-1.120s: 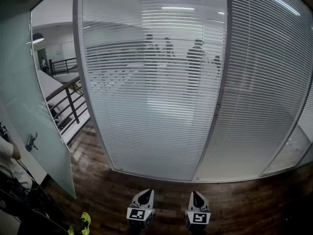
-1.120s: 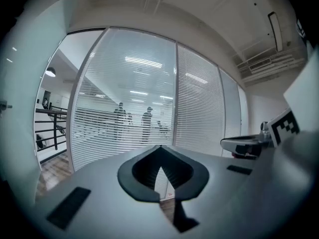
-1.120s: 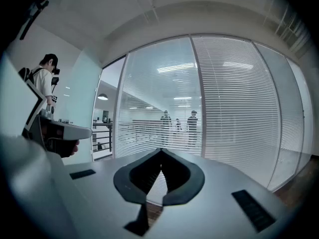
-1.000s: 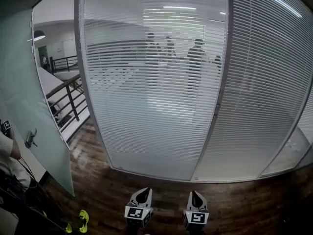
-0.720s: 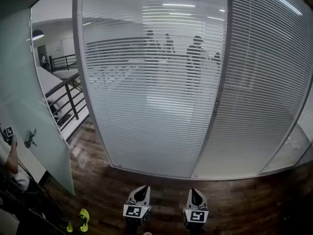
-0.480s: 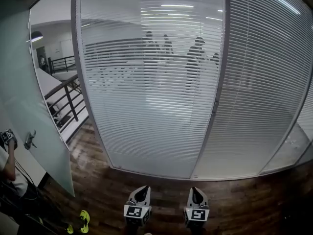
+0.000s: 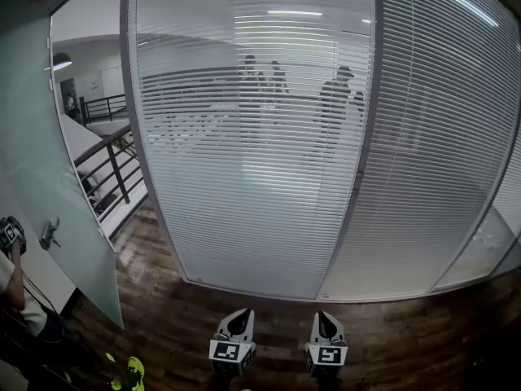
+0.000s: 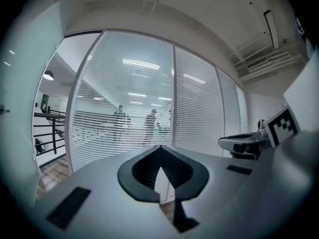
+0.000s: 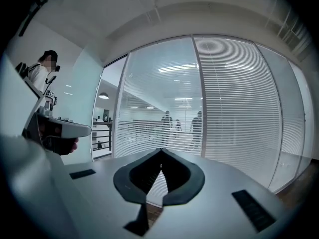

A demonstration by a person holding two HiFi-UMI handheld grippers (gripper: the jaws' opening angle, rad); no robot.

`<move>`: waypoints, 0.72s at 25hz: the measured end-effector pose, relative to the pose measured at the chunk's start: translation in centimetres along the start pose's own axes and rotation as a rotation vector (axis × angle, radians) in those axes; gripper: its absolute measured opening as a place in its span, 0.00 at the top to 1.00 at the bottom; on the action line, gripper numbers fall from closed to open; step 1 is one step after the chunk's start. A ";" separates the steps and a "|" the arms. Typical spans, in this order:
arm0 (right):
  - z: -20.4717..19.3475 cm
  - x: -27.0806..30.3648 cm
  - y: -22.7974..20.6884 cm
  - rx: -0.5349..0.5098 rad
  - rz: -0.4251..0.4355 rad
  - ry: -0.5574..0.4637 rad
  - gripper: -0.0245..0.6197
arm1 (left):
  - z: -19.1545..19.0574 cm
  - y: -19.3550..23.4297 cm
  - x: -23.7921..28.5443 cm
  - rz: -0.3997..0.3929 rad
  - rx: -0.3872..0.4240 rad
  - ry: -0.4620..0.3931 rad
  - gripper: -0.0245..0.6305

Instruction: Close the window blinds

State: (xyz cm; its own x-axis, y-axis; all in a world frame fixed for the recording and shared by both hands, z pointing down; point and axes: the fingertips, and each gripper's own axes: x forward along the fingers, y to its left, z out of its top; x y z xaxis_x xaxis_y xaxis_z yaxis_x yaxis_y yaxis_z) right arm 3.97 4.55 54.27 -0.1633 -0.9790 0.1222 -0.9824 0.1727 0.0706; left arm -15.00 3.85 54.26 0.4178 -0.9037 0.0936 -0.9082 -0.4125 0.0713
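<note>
Head view had left gripper [image 7: 244, 314] and right gripper [image 7: 321, 316] pinched together, empty, at six o'clock; lunging could've bent the blinds [image 7: 252, 177] at twelve.

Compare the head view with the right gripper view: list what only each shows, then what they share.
Head view only: a yellow shoe on the floor and the door handle at left. Right gripper view only: the ceiling, and the right gripper with jaws plainly shut on nothing. Both: the blinds with slats partly open, figures behind them, and the left gripper.

People [image 7: 334, 104] stand far off; a black railing [image 7: 116, 169] runs at left.
</note>
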 end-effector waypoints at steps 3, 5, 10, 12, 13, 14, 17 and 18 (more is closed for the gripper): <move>-0.3 0.5 0.3 -0.002 0.008 -0.016 0.96 | 0.1 0.1 0.3 -0.004 0.006 -0.008 0.96; -0.6 0.6 0.4 -0.006 0.001 -0.010 0.96 | 0.3 0.5 0.2 0.008 0.004 -0.003 0.96; 0.5 0.8 0.6 -0.009 -0.033 0.013 0.96 | 0.6 1.3 0.7 0.003 0.008 0.006 0.96; 0.5 1.1 0.8 -0.008 -0.036 0.009 0.96 | 0.3 1.7 0.8 -0.001 0.016 0.017 0.96; 0.3 1.3 0.9 -0.008 -0.038 0.012 0.96 | 0.1 1.9 0.9 -0.005 0.019 0.020 0.96; 0.2 1.4 1.1 -0.010 -0.041 0.017 0.96 | 0.0 2.1 1.0 -0.013 0.021 0.021 0.96; 0.2 2.4 1.6 -0.022 -0.034 -0.002 0.96 | -0.4 2.8 1.6 -0.032 0.020 0.015 0.96; 0.3 2.6 1.8 -0.027 -0.037 -0.002 0.96 | -0.3 3.1 1.7 -0.033 0.013 0.017 0.96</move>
State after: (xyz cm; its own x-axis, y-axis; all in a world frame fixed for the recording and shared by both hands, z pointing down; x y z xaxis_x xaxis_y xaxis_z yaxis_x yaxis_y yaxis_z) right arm 1.74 2.29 54.39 -0.1266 -0.9850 0.1172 -0.9851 0.1387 0.1014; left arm -17.09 1.07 54.97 0.4476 -0.8877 0.1080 -0.8942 -0.4434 0.0619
